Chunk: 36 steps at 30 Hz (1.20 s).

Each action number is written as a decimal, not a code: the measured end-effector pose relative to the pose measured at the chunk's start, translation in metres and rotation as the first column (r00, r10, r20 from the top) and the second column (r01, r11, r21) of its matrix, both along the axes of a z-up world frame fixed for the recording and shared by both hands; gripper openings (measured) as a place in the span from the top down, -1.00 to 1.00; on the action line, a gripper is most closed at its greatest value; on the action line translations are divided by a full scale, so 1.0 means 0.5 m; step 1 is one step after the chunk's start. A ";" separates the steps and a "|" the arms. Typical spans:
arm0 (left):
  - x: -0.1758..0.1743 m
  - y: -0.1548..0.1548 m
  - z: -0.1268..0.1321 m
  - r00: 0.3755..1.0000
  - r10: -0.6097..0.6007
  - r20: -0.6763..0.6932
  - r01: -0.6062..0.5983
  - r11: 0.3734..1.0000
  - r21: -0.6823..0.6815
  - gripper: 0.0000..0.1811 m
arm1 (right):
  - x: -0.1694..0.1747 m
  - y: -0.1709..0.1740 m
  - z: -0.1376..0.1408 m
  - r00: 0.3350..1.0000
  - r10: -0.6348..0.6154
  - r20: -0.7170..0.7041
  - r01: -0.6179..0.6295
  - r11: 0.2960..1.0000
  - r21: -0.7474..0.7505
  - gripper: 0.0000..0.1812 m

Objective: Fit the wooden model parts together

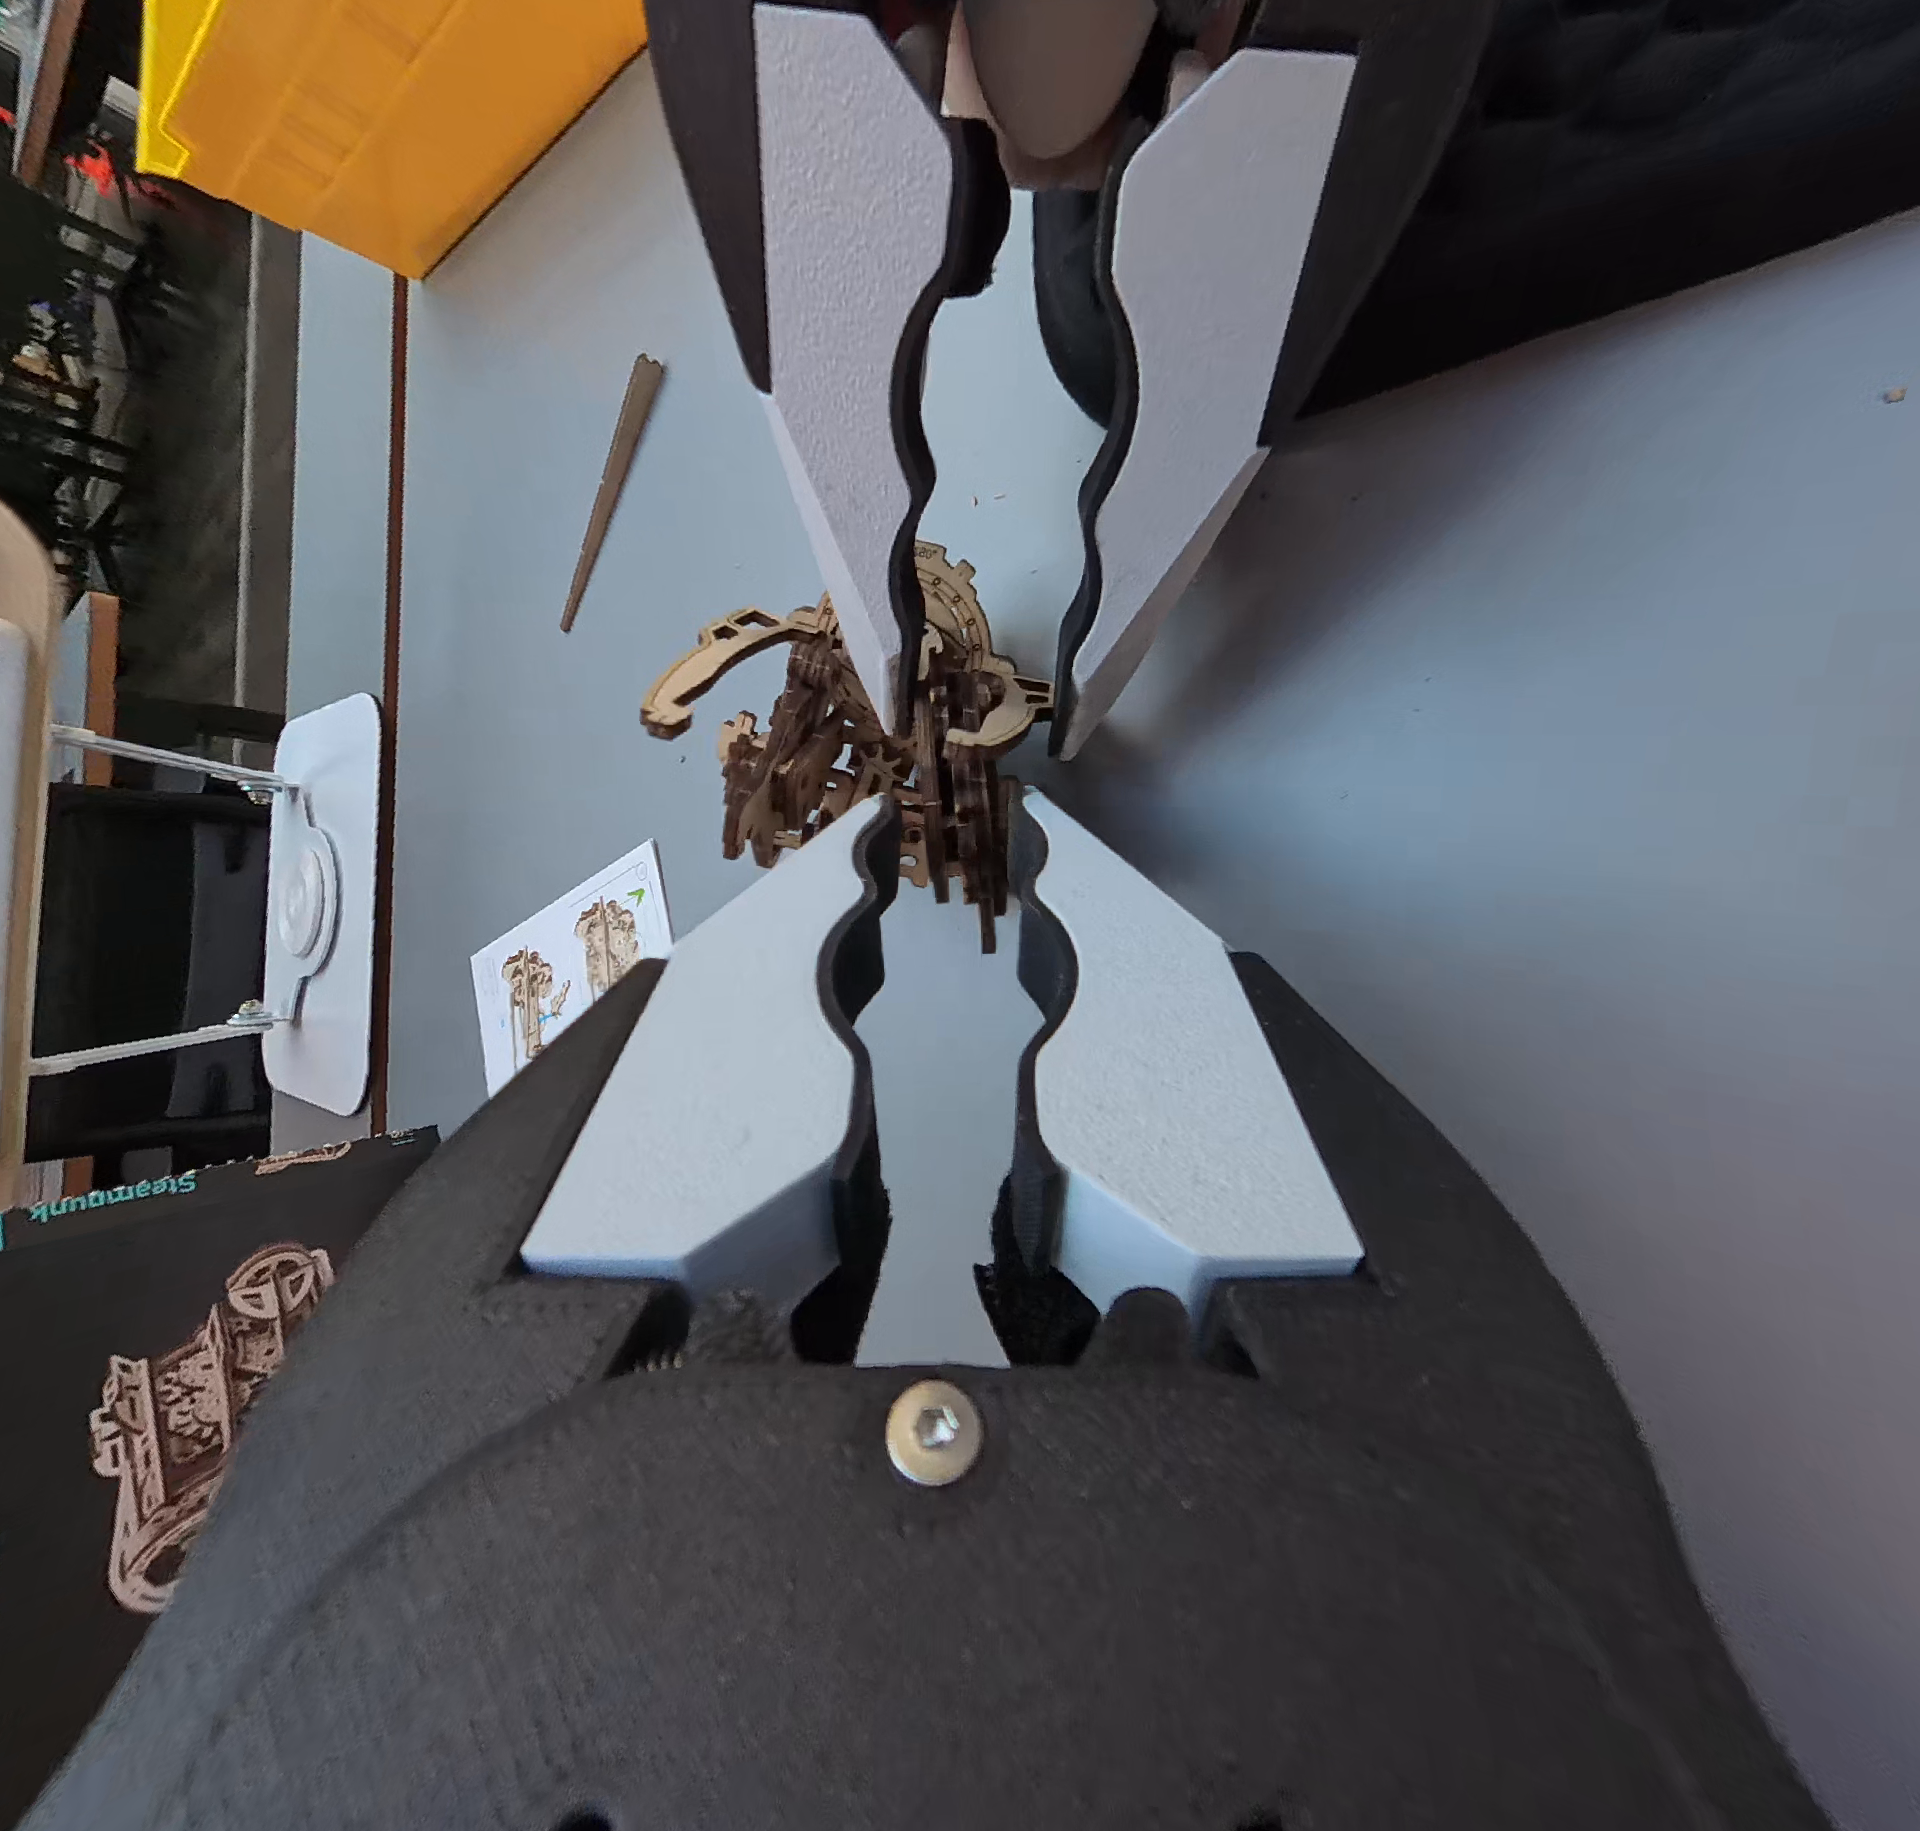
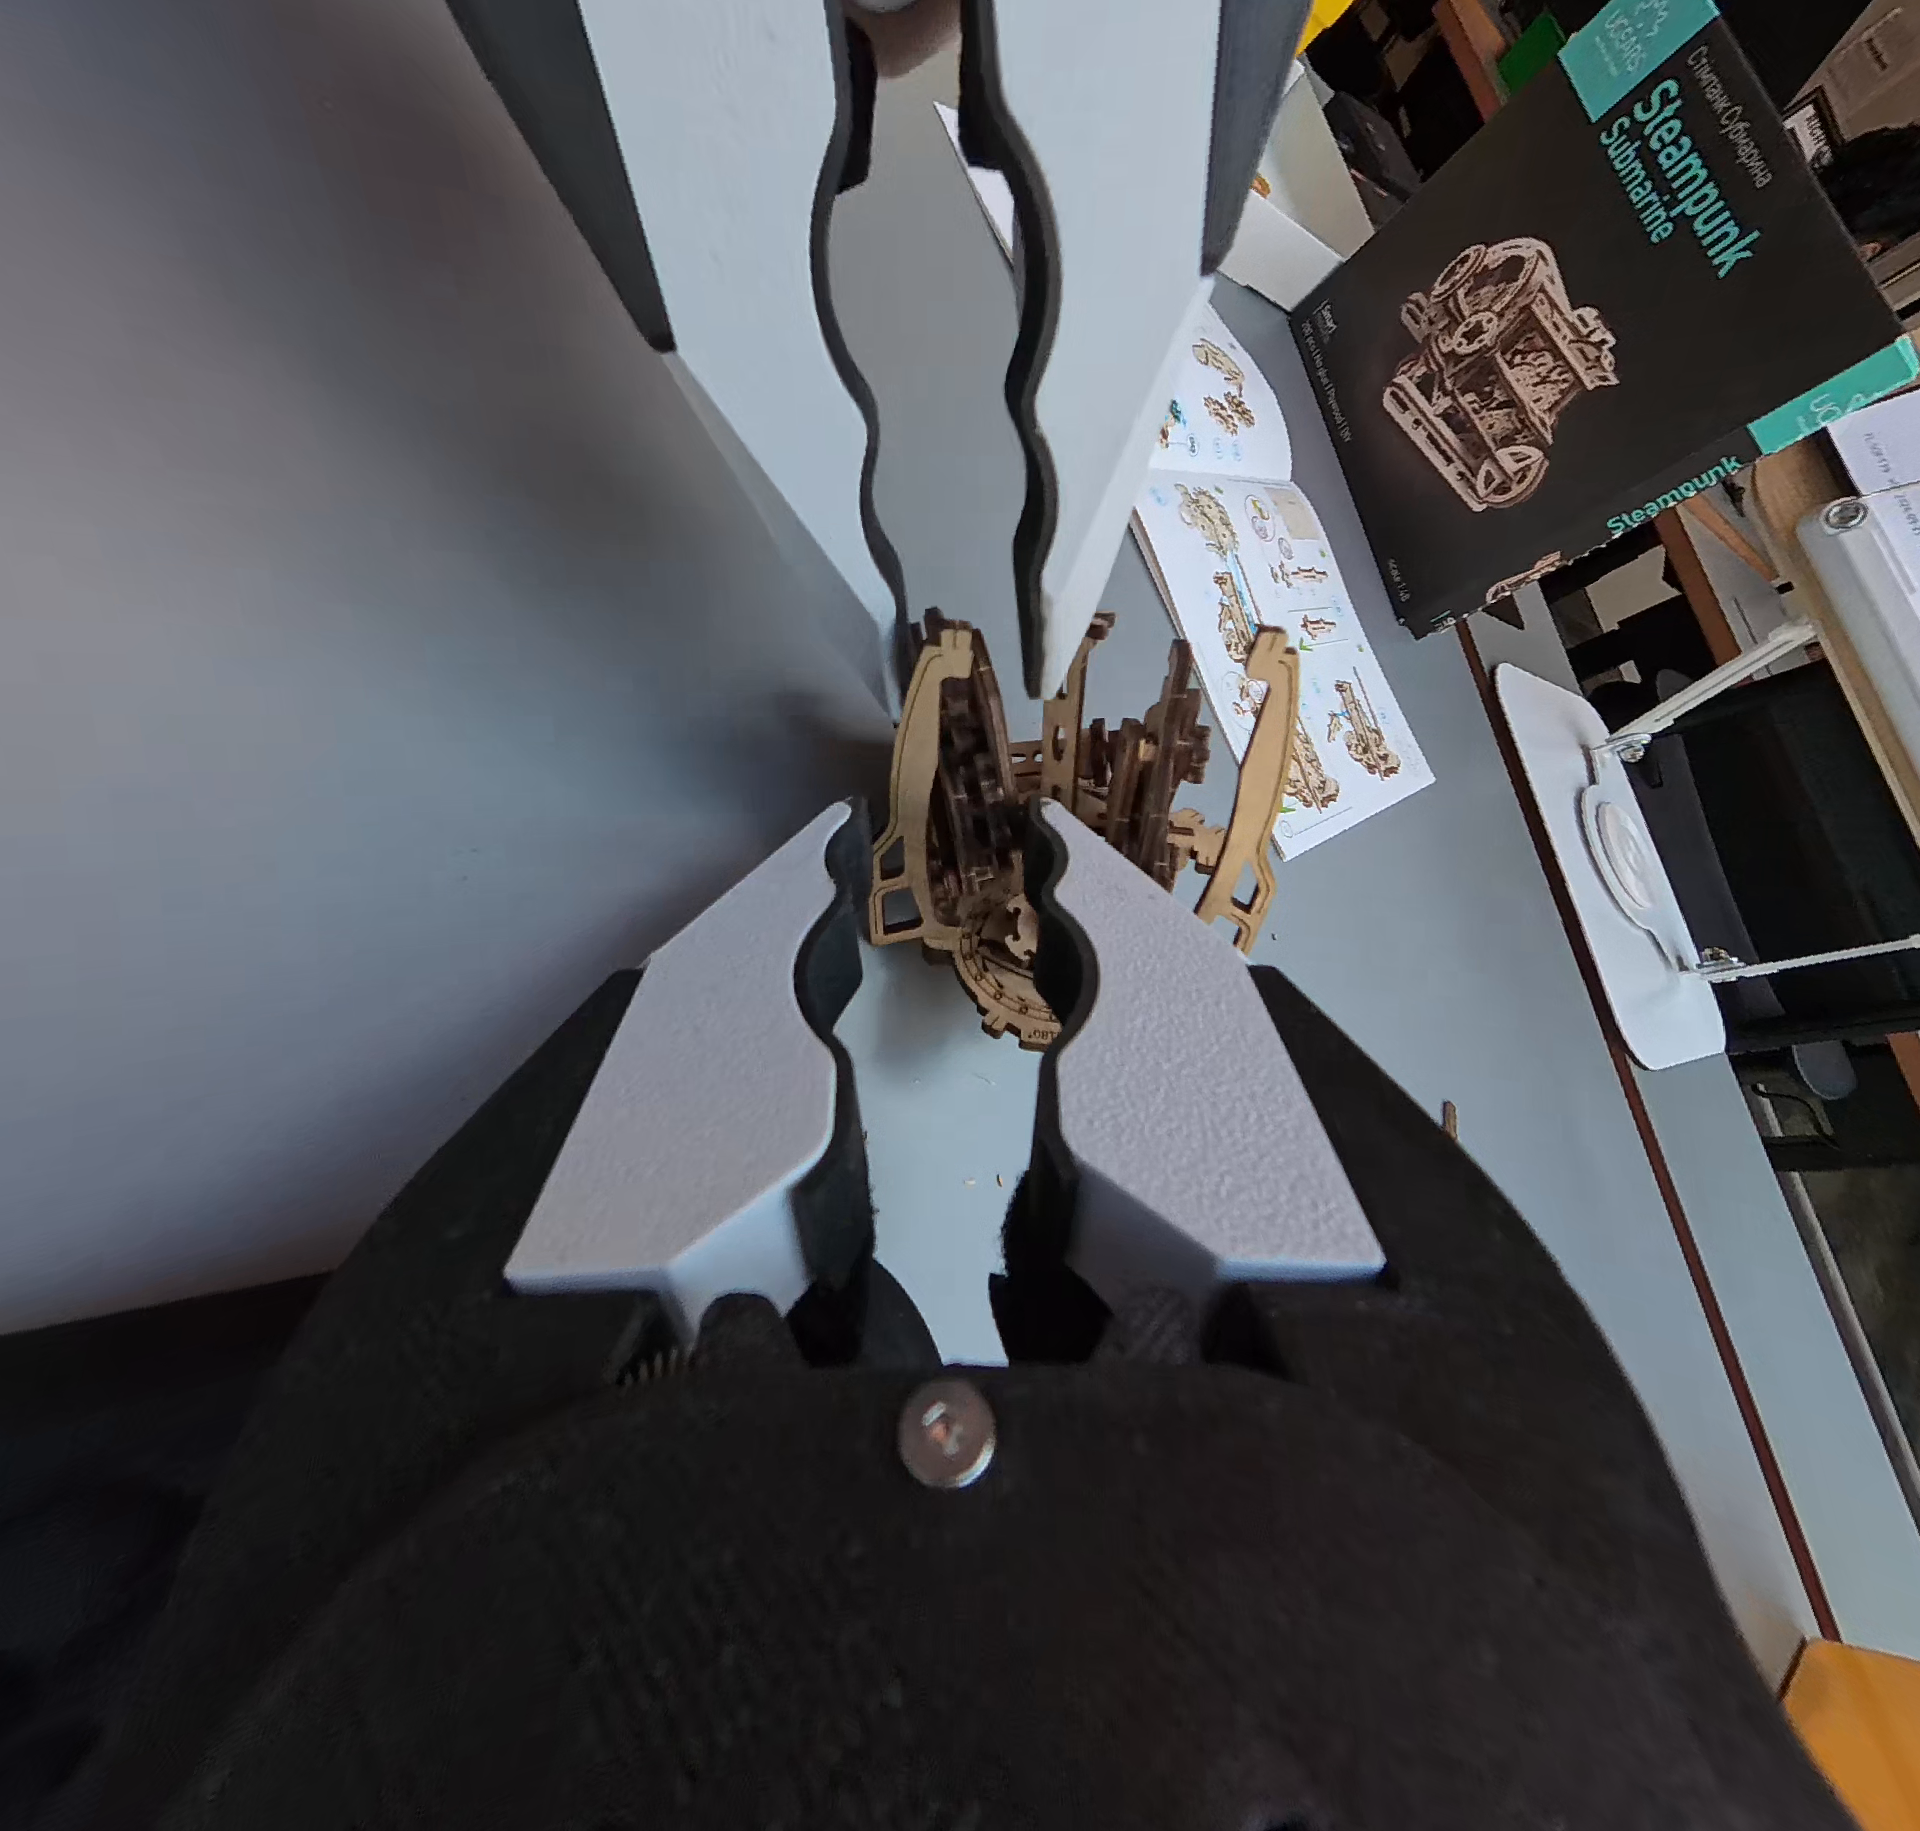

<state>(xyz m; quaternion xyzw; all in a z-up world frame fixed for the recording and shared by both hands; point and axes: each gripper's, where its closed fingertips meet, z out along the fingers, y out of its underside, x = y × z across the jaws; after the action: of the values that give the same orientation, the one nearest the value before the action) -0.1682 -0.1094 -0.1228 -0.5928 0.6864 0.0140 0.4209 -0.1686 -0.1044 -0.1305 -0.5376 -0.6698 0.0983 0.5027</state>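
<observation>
A partly built wooden model [image 1: 800, 742] of laser-cut gears and curved plates is held above the grey table [image 1: 1507, 898] between both grippers. My left gripper [image 1: 956, 810] comes in from below in its view and is shut on the model's stacked gear section. My right gripper [image 1: 982, 727] comes from the opposite side and is closed on the toothed disc end. In the right wrist view the model [image 2: 925, 742] sits between the right gripper's [image 2: 945, 820] pads, with the left gripper [image 2: 966, 690] opposite. A curved arm piece [image 2: 1262, 773] sticks out to the side.
A loose wooden stick [image 1: 613, 493] lies on the table. An open instruction booklet [image 2: 1278, 638] and a black kit box [image 2: 1600, 306] lie near the table's edge. A white stand base [image 2: 1600, 867] is clamped at the edge. A yellow bin [image 1: 364, 88] stands at one corner. Less than 4 cm separates the two grippers' tips.
</observation>
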 end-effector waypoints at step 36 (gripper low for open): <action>0.007 0.039 -0.011 0.984 0.129 -0.122 -0.147 0.978 -0.148 0.88 | 0.000 0.035 0.006 0.992 -0.123 -0.003 0.123 0.990 0.075 0.59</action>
<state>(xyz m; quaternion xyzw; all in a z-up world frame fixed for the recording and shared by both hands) -0.1645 -0.0900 -0.1284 -0.6686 0.6650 0.0227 0.3319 -0.1688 -0.0867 -0.1274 -0.5586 -0.6390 0.0415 0.5272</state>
